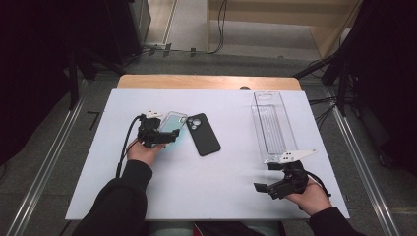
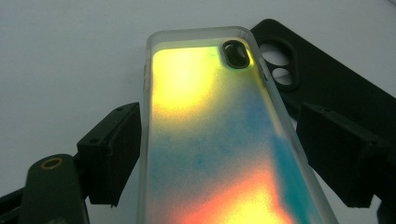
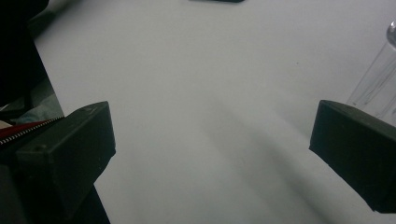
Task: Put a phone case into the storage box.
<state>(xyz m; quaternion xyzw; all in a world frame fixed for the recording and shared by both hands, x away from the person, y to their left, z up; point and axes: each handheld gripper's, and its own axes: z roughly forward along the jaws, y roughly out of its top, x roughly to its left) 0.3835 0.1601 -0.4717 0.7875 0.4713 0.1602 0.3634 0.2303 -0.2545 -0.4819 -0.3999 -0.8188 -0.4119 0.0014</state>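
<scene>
The left gripper has its fingers clamped on the iridescent phone case, left of the table's middle; lift level, clearing the black case. Right gripper released.

Black phone case lies flat on the white table, camera cut-outs toward the far edge. Clear plastic tray lies lengthwise at the table's right, well apart from it.
</scene>
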